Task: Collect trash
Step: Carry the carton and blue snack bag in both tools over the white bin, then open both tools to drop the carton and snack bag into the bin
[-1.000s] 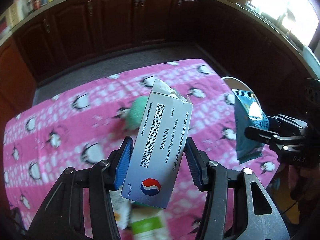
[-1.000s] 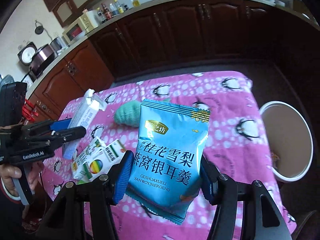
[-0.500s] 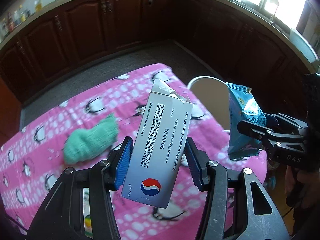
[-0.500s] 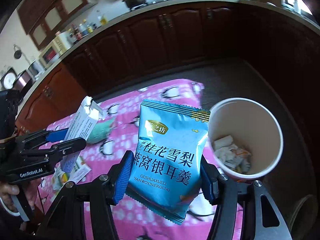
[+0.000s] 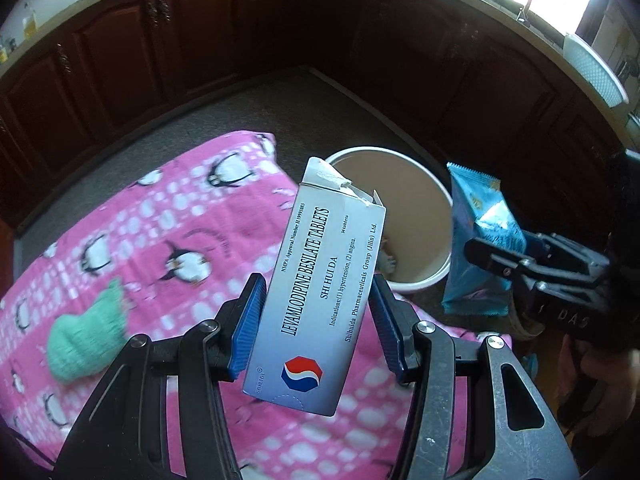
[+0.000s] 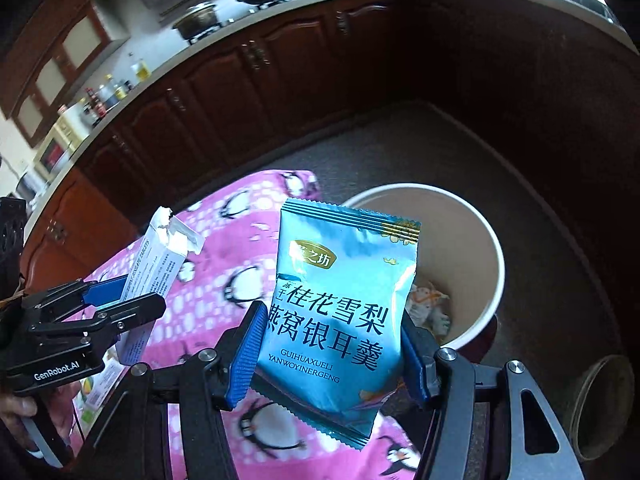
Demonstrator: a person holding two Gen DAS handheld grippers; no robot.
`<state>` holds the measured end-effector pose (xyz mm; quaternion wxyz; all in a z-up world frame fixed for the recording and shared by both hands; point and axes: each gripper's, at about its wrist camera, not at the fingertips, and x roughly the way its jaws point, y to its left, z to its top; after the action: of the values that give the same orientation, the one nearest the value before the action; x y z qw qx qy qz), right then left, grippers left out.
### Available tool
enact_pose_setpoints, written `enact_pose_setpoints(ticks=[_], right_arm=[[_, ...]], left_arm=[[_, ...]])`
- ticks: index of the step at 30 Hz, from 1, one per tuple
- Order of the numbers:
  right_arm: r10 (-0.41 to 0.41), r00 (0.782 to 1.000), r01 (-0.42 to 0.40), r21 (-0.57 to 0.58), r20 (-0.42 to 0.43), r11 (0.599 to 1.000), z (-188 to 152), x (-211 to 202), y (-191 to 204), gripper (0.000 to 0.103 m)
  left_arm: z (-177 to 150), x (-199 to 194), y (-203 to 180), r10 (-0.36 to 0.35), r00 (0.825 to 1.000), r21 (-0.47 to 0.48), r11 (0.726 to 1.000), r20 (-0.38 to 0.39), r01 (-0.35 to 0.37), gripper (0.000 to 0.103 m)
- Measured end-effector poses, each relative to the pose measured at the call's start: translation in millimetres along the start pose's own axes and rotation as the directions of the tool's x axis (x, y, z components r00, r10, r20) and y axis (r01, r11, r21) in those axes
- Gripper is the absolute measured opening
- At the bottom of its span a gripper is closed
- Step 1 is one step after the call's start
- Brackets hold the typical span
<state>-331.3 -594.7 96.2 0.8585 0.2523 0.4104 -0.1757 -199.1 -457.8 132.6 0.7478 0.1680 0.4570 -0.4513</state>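
Note:
My left gripper [image 5: 318,320] is shut on a white tablet box [image 5: 316,300] with a torn top, held over the table's far right edge. The box also shows in the right wrist view [image 6: 154,268]. My right gripper [image 6: 330,344] is shut on a blue snack packet [image 6: 340,300], held just in front of the round bin [image 6: 494,248]. The packet shows in the left wrist view [image 5: 478,248] to the right of the bin [image 5: 436,216]. The bin stands on the floor past the table edge and holds some wrappers.
The table has a pink penguin cloth [image 5: 160,232]. A green knitted item [image 5: 86,340] lies on it at the left. More small boxes [image 6: 94,388] lie near the left gripper. Dark cabinets [image 5: 200,40] ring the room. A small brown bowl [image 6: 600,404] sits on the floor.
Both grippers have swung right with their loads, from over the middle of the table to its far right edge. The bin has come into full view close ahead.

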Motion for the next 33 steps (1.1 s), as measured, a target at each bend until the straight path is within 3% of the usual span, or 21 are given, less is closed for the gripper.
enact_pose_setpoints(ticks=[25, 33], right_arm=[[-0.092, 0.995, 0.095, 0.093, -0.037, 0.991, 26.4, 59.9, -63.9, 0.060], [-0.121, 0.992, 0.125, 0.109, -0.048, 0.986, 29.2, 73.1, -66.2, 0.067]], left_arm=[[46.6, 99.8, -31.7, -0.104, 0.994, -0.076, 0.992, -0.035, 0.101, 0.051], [47.0, 117.2, -34.5, -0.120, 0.992, -0.091, 0.989, -0.043, 0.116, 0.051]])
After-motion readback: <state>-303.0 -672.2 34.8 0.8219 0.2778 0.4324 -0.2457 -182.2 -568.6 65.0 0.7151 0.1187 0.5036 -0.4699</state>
